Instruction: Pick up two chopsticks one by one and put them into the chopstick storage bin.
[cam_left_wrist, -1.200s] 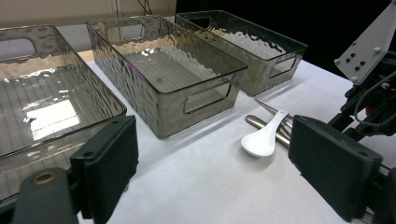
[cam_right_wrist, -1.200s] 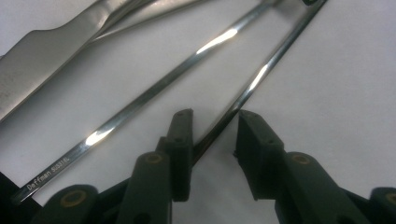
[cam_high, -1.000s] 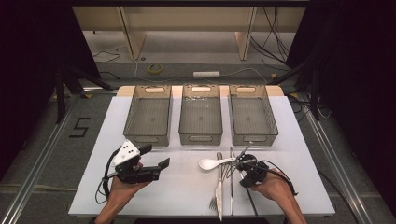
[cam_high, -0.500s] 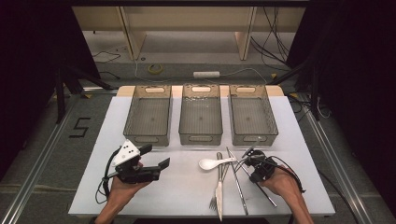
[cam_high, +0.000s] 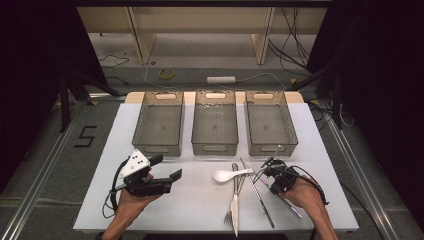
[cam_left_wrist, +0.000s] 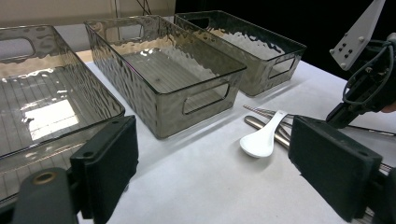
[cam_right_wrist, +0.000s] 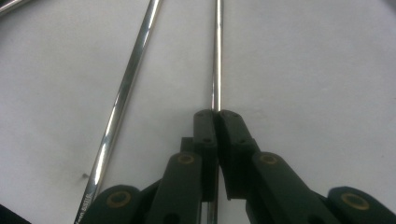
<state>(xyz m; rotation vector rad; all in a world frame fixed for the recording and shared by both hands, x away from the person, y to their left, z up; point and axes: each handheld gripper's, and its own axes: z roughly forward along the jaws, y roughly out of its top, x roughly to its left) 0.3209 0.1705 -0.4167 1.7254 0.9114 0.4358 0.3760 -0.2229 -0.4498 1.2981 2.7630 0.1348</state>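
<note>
My right gripper points down at the white table, and its jaws have just been closing. They are now shut on a thin steel chopstick that runs straight between the pads. A second chopstick lies to its left. In the high view the right gripper sits right of a white spoon, a knife and a fork. My left gripper is held above the table's left front, jaws wide open and empty. Its own view looks toward the spoon.
Three clear grey bins stand in a row across the back of the table. Cables trail from both grippers. The table's front edge lies close below the cutlery.
The right hand has shifted slightly to the right and its jaws have closed onto the chopstick. The left gripper has stayed where it was.
</note>
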